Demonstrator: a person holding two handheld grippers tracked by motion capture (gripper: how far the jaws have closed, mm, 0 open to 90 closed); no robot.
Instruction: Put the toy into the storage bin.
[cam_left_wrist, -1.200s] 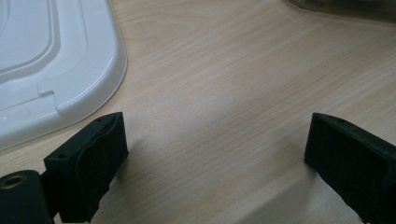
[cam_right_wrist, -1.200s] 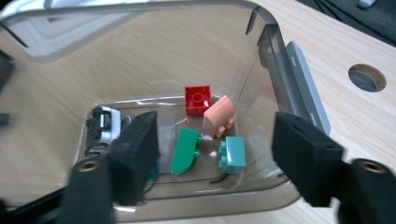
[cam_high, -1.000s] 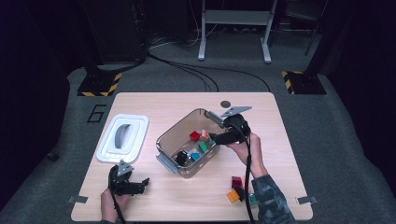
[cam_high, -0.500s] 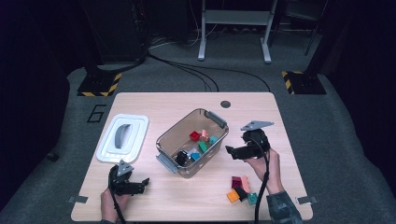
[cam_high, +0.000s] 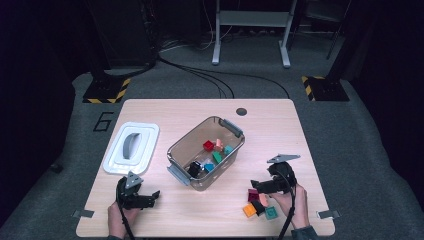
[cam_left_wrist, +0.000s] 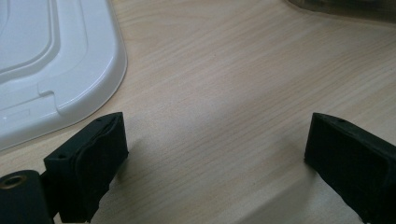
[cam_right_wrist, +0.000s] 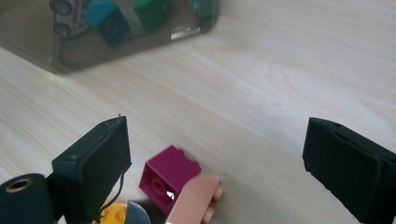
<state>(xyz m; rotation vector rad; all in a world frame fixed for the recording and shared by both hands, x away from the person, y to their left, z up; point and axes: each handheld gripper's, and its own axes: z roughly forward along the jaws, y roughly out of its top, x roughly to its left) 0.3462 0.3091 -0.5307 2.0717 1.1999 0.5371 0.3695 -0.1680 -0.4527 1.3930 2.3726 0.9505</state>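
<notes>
My right gripper (cam_right_wrist: 215, 154) has its jaws spread wide, having just been opening, and nothing is pinched between them. Low between the jaws, nearer the left one, sits a magenta plastic building brick (cam_right_wrist: 170, 177) on the pale wooden table (cam_right_wrist: 261, 93), apart from both pads. A salmon-pink plastic brick (cam_right_wrist: 196, 203) leans against its near side, touching it, and a yellow brick (cam_right_wrist: 116, 213) peeks out beneath my left jaw. A dark piece beside the yellow one is too cut off for me to name. Ahead of my fingertips, well apart, stands the clear plastic bin with grey handles (cam_high: 206, 150), with blue and green bricks showing through its wall.

My left gripper (cam_left_wrist: 215, 154) is also open and empty, resting low over bare wood. The white plastic lid with a grey handle (cam_high: 132, 147) lies just beyond its left jaw, close but not touching.
</notes>
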